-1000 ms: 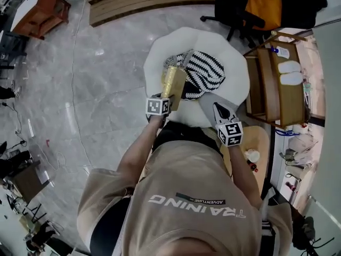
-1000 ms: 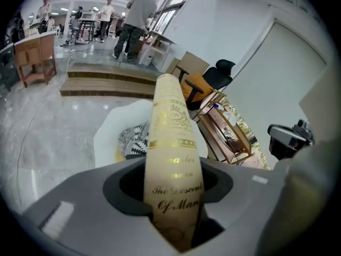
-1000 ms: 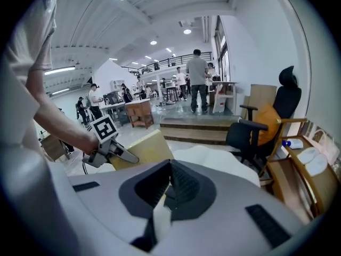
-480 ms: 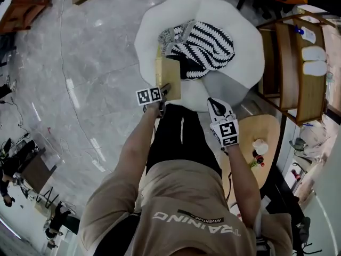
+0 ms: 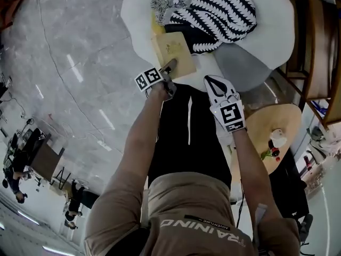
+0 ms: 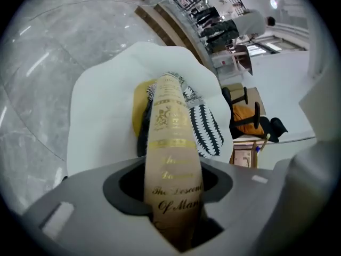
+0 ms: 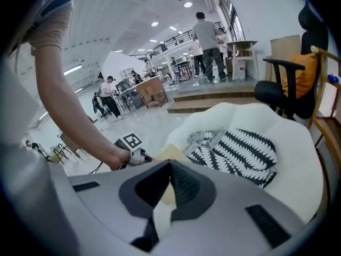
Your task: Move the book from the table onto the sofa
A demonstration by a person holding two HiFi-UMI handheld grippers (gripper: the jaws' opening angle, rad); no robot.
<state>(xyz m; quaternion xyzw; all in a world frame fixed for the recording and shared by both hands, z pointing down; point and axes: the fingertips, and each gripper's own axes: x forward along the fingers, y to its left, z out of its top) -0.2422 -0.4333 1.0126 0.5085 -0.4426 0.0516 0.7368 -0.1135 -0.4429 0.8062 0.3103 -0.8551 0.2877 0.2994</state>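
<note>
Book (image 5: 173, 51) is off the table (image 5: 264, 127) and pinched at its near end by our left gripper (image 5: 169, 68). The left gripper view shows the gold-lettered spine wedged between the two jaws. From that grip the book runs straight away from us, with its long axis in line with the gripper and its cover facing up in the head view. It hangs over the near left part of the sofa (image 5: 136, 9) seat. We cannot tell whether its far end already touches the cushioning.

A striped cushion (image 5: 224, 7) lies just beyond and to the right of the book, so we judge the free seat for setting it down to be at the near left edge. A grey cushion (image 5: 242, 65) sits further right.

Our right gripper (image 5: 216, 83) is to the right of the book and nearer to us, apart from it. Its jaws are pressed together on nothing. The left hand alone carries the load, and we judge that it only needs to lower the book flat and let go.
</note>
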